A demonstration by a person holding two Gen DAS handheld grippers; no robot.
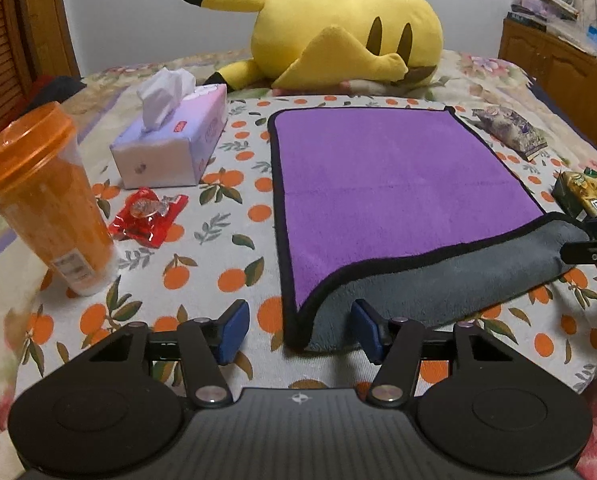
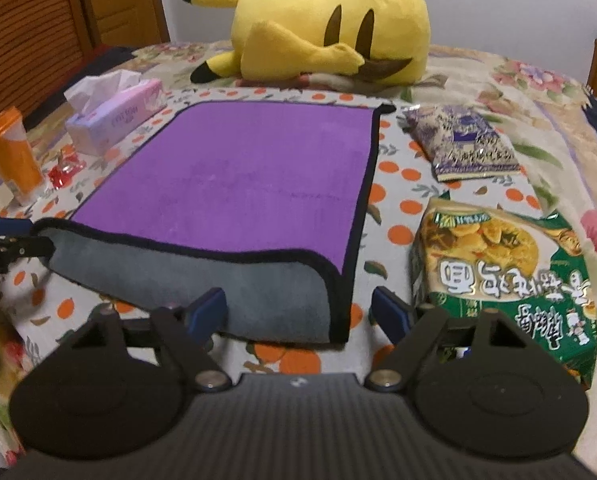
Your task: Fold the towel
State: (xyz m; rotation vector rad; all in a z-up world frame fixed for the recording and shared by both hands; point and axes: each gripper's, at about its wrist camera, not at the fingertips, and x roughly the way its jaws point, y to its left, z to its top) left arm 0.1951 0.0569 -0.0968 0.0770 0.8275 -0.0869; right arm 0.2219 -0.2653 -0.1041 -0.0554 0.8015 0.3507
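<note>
The towel (image 1: 402,184) lay flat in the middle of the frame on an orange-print cloth (image 1: 234,264) spread over the bed. Its top face was purple with a black hem, and its near edge was turned over toward the far side, showing a grey underside as a band across the lower part.

The left gripper (image 1: 298,330) stood open at the bottom of the left view, its blue pads either side of the towel's near left corner without closing on it. The right gripper (image 2: 298,312) was likewise open around the near right corner.

A tissue box (image 1: 170,136) and an orange cup (image 1: 42,196) sat at the left, a yellow plush toy (image 1: 338,36) at the top.
</note>
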